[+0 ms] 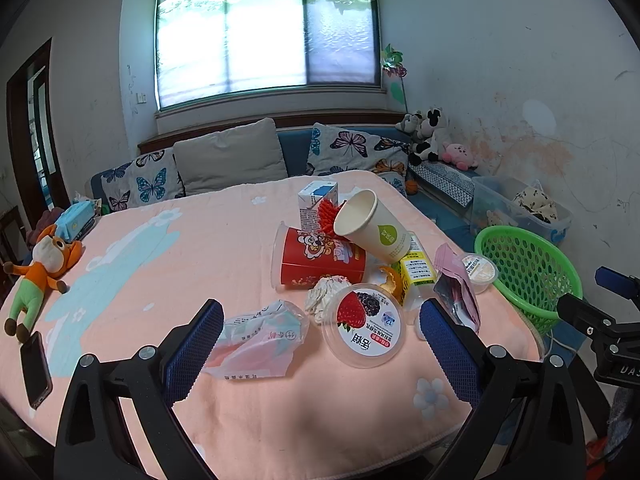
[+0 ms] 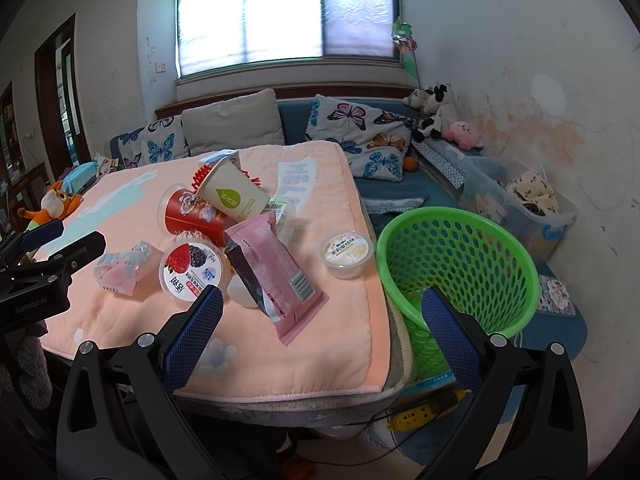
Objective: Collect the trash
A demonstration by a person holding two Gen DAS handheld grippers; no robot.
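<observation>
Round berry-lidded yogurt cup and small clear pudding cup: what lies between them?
The pink foil wrapper, propped between yogurt cup and pudding cup, clearest in the right wrist view.

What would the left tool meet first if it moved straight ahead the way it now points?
Probably the berry yogurt cup, which lies on its side between the open left tool fingers' line, with the crumpled wrapper close beside the left finger. Fisheye depth is unclear, so the wrapper might touch first.

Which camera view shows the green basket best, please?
The right wrist view: the green basket shows whole there, with its open mouth and inside, beside the table's edge. The left wrist view shows only part of it, far right.
</observation>
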